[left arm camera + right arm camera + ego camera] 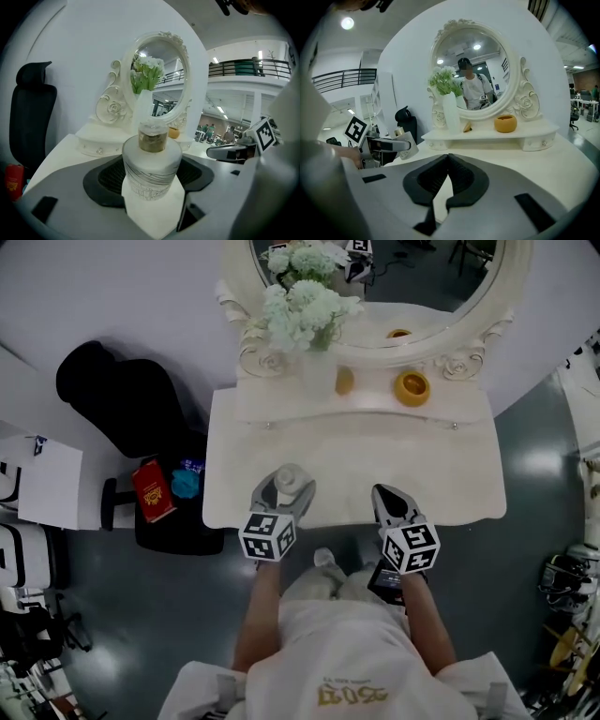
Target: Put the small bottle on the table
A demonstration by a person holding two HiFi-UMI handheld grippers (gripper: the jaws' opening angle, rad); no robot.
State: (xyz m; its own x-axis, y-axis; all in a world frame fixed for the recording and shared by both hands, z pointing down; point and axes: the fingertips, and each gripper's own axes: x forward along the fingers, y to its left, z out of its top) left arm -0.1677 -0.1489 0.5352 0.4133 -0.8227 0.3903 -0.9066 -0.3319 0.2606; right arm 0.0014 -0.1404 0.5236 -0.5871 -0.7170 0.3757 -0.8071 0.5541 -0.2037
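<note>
A small white frosted bottle [287,482] with a clear cap stands upright between the jaws of my left gripper [282,491], which is shut on it over the near left edge of the white dressing table [450,465]. In the left gripper view the bottle [151,164] fills the gap between the black pads [105,180]. My right gripper [387,497] hovers over the table's near edge to the right, shut with nothing in it; its tips meet in the right gripper view [446,157]. From there the left gripper [386,145] and the bottle [402,136] show at the left.
At the back of the table stand an oval mirror [375,268], a vase of white flowers [305,315], an orange bowl [412,387] and a small yellow piece [345,381]. A black chair [122,399] and a dark stool with a red pack [153,491] stand left.
</note>
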